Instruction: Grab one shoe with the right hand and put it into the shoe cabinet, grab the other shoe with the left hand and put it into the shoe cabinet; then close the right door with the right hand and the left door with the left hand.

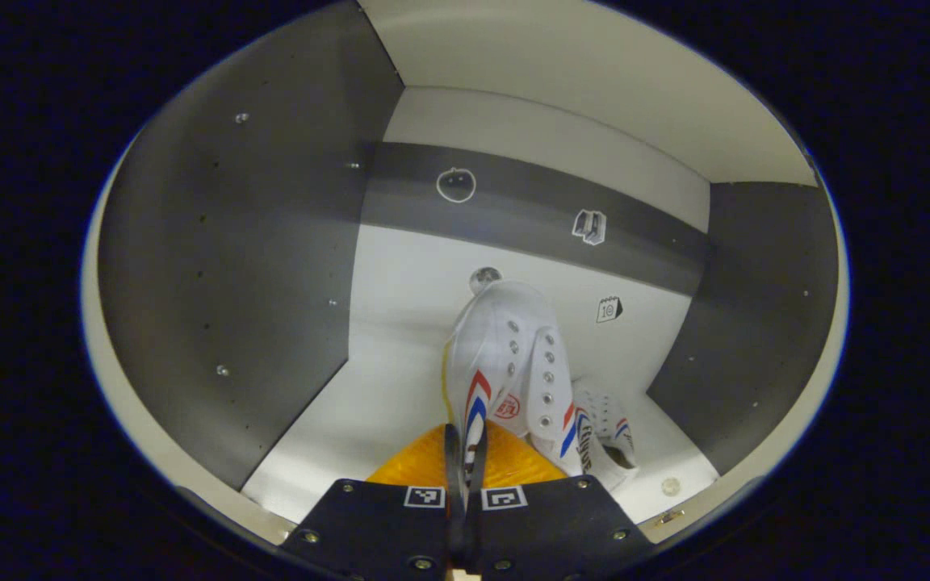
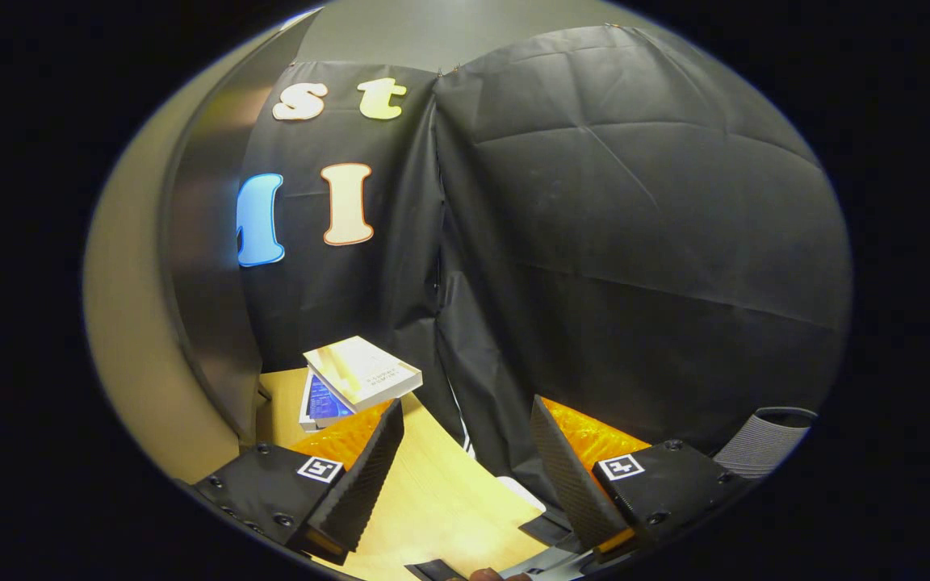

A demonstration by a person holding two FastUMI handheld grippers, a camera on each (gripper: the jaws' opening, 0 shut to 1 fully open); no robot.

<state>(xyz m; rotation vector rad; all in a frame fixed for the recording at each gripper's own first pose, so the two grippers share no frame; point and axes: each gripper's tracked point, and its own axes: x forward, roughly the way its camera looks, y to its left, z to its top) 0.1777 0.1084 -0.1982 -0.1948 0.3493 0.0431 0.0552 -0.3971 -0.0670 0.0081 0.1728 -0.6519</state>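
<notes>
Two shoes [image 1: 505, 363] inside cabinet [image 1: 231, 266]

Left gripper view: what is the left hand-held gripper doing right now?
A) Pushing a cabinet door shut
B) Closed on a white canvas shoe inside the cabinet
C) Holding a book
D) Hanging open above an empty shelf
B: the left hand-held gripper has its fingers pinched together on the white canvas high-top shoe with red and blue stripes, inside the grey-walled shoe cabinet, beside the other white shoe.

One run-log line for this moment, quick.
left gripper: shut on held shoe, inside cabinet | other shoe: on cabinet floor | right gripper: open, empty
</notes>
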